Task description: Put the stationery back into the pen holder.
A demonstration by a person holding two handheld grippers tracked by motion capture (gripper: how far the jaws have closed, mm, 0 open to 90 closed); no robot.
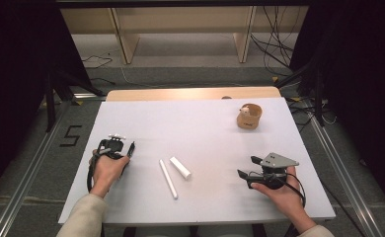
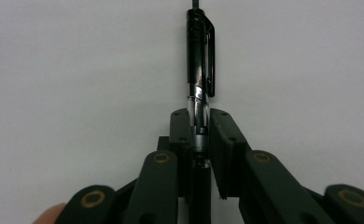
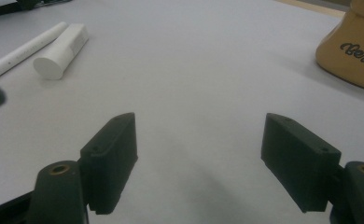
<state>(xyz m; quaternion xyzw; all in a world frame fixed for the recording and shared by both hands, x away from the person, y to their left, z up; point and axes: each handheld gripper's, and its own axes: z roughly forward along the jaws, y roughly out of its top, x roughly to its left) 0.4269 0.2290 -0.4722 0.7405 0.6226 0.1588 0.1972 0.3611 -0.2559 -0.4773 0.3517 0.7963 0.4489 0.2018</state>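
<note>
- My left gripper [image 2: 199, 135] is pinching a black pen with a clear barrel and a metal clip [image 2: 200, 70]; in the left gripper view its two black jaws are pressed onto the clear lower barrel, and the clip end sticks out past the jaw tips over the white table [image 2: 77, 70]
- From the high view I see that pen [image 1: 131, 148] as a short dark stick just right of my left gripper [image 1: 124, 150], at the left side of the white table top [image 1: 205, 123], with my left hand [image 1: 106, 168] wrapped round the gripper body
- A little to the right of it, near the middle of the table, lie a long thin white tube [image 1: 168, 178] and a short thick white cylinder [image 1: 180, 167], side by side and close together; whether they touch I cannot tell
- My right gripper [image 1: 244, 167] rests in my right hand [image 1: 279, 190] at the right front of the table, its grey three-cornered plate on top; in the right gripper view its jaws are spread wide with bare table between them [image 3: 199, 158]
- That view also shows the white tube [image 3: 24, 49] and white cylinder [image 3: 61, 51] at upper left
- A tan rounded cup with dark lettering [image 1: 249, 116] stands at the far right of the table, well apart from both grippers, and shows at the upper right of the right gripper view [image 3: 353, 51]
</note>
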